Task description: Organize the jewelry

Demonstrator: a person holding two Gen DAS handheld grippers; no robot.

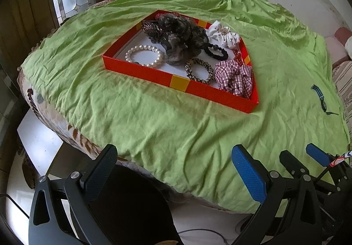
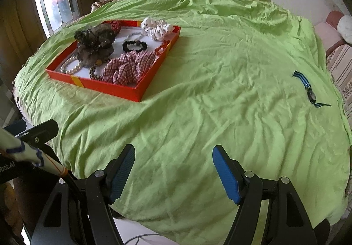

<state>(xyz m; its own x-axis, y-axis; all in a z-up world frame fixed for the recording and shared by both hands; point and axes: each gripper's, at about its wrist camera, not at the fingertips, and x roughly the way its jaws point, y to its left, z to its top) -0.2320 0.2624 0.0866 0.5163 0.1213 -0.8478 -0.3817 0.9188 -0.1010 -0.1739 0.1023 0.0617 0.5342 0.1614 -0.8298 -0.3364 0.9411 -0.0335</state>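
Left wrist — red tray (image 1: 140, 72) holds pearl bracelet (image 1: 145, 55), scrunchies (image 1: 234, 77).

Red tray (image 1: 140, 72), green sheet (image 1: 154, 126) (plaid scrunchie (image 1: 234, 79)).

Wrinkled matt cloth sheet (image 2: 220, 69), seemingly glossy card tray (image 1: 143, 72)

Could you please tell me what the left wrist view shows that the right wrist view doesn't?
Only the left wrist view shows the leopard-print hair tie as a full ring, and the pearl bracelet unobscured. Only the right wrist view shows the watch clearly, face and striped strap. Both show the red tray on the green sheet and open, empty grippers.
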